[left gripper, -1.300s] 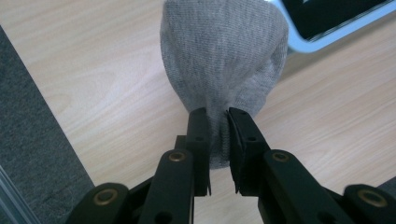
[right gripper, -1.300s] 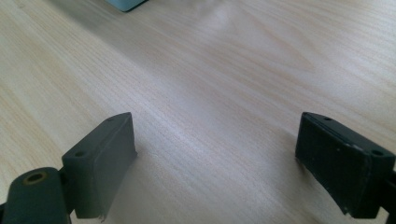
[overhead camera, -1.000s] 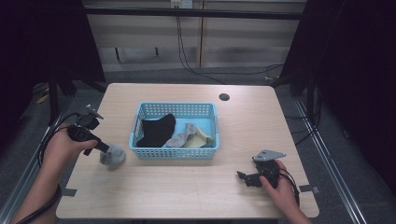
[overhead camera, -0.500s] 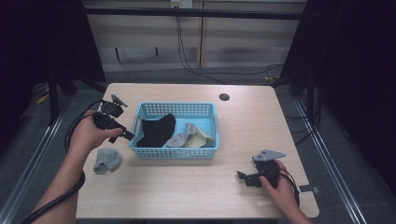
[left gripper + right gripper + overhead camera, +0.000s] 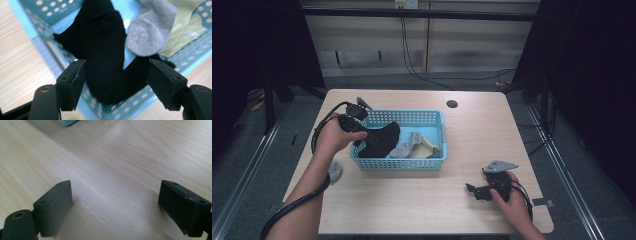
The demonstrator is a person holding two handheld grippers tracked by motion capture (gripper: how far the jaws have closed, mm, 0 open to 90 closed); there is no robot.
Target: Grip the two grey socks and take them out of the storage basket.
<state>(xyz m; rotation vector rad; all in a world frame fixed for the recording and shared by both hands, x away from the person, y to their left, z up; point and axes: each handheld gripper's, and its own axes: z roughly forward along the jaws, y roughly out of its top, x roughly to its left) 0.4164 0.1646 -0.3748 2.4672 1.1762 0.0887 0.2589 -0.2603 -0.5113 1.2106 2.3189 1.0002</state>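
Note:
A light blue basket (image 5: 437, 163) stands mid-table holding a black sock (image 5: 382, 140), a grey sock (image 5: 408, 145) and a pale yellow-green sock (image 5: 428, 148). My left gripper (image 5: 364, 137) hovers over the basket's left end, open, its jaws straddling the black sock (image 5: 107, 50) without closing on it. The grey sock (image 5: 150, 30) and the yellow-green sock (image 5: 185, 27) lie just beyond. Another grey sock (image 5: 334, 170) lies on the table left of the basket. My right gripper (image 5: 472, 190) rests low over the table near the front right, open and holding nothing (image 5: 115, 205).
The wooden table (image 5: 492, 130) has a round cable hole (image 5: 452, 104) at the back. A corner of the basket (image 5: 67, 122) shows at the top of the right gripper view. Black cables trail from both grippers. Dark floor surrounds the table.
My left gripper released the grey sock on the table left of the basket, then moved right and forward to the basket, over the black sock. The right gripper stayed put.

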